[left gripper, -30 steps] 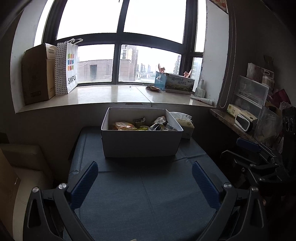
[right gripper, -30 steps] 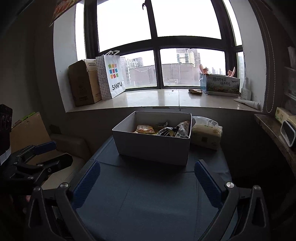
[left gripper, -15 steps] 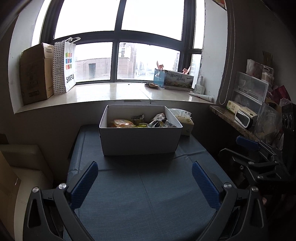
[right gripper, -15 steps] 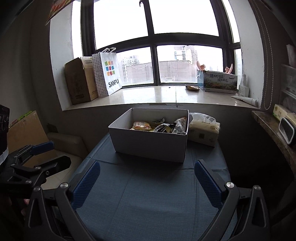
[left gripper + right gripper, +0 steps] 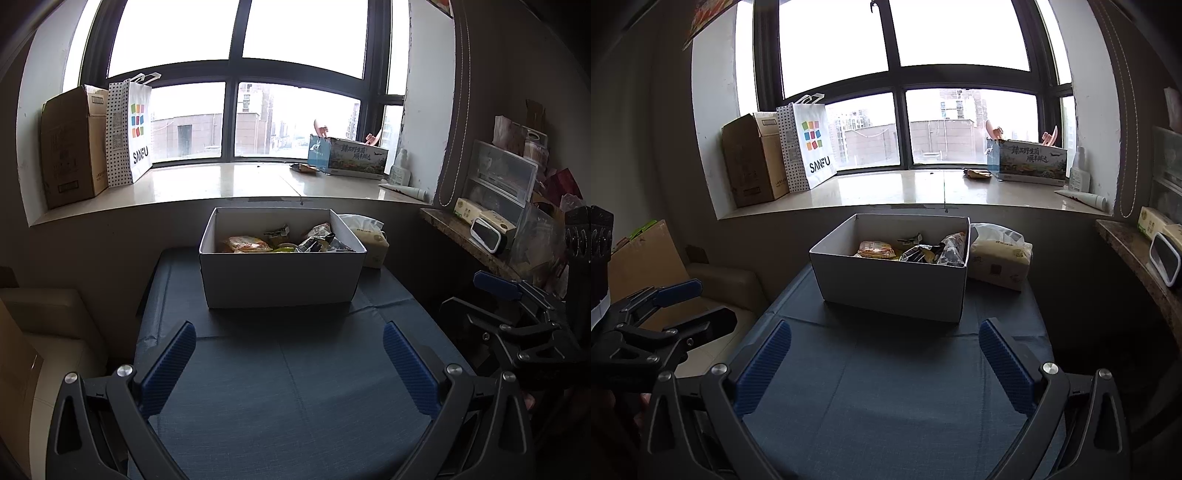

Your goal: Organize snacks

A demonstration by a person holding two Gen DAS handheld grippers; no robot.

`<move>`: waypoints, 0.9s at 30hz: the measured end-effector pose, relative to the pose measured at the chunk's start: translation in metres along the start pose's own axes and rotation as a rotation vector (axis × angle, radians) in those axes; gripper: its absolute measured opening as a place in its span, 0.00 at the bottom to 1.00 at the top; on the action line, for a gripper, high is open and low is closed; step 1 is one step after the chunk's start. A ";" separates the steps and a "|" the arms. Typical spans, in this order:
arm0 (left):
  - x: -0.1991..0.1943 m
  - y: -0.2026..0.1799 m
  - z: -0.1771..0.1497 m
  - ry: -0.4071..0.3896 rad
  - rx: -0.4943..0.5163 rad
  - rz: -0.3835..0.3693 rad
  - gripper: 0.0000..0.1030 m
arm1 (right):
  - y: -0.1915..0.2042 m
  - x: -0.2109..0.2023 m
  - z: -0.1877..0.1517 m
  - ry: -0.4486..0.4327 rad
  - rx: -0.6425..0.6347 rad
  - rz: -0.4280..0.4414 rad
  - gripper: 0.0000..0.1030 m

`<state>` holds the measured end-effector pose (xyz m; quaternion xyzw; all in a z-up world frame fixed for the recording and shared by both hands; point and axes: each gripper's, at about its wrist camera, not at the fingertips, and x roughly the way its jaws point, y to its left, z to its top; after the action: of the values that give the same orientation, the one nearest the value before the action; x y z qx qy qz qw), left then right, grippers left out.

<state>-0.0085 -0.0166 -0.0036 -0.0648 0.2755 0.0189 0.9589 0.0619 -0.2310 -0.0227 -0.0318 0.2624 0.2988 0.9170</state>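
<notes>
A white open box [image 5: 280, 275] stands at the far end of a dark blue table [image 5: 288, 387]; it also shows in the right wrist view [image 5: 890, 288]. Several snack packets [image 5: 280, 243] lie inside it, among them an orange one [image 5: 876, 250]. My left gripper [image 5: 290, 339] is open and empty, held above the near part of the table, well short of the box. My right gripper [image 5: 884, 341] is open and empty too, to the right of the left one. Each gripper shows at the edge of the other's view.
A tissue pack [image 5: 999, 264] lies right of the box. The windowsill [image 5: 221, 184] holds a cardboard box [image 5: 70, 147], a SANFU bag [image 5: 131, 133] and a printed carton [image 5: 347, 157]. A side shelf [image 5: 480, 236] with storage stands right; a beige seat [image 5: 48, 325] left.
Both grippers have tilted and pulled back slightly, so the box sits a little lower and farther in both views. Both stayed open and empty.
</notes>
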 end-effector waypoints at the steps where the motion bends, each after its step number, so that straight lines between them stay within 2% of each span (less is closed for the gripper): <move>1: 0.000 0.000 0.000 0.001 0.001 0.000 1.00 | 0.000 0.000 0.000 0.001 0.000 0.001 1.00; 27: 0.002 -0.001 -0.001 0.009 0.010 -0.002 1.00 | 0.001 0.001 -0.003 0.006 -0.006 0.005 1.00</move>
<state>-0.0072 -0.0177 -0.0057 -0.0604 0.2800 0.0164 0.9580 0.0609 -0.2306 -0.0262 -0.0350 0.2644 0.3020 0.9153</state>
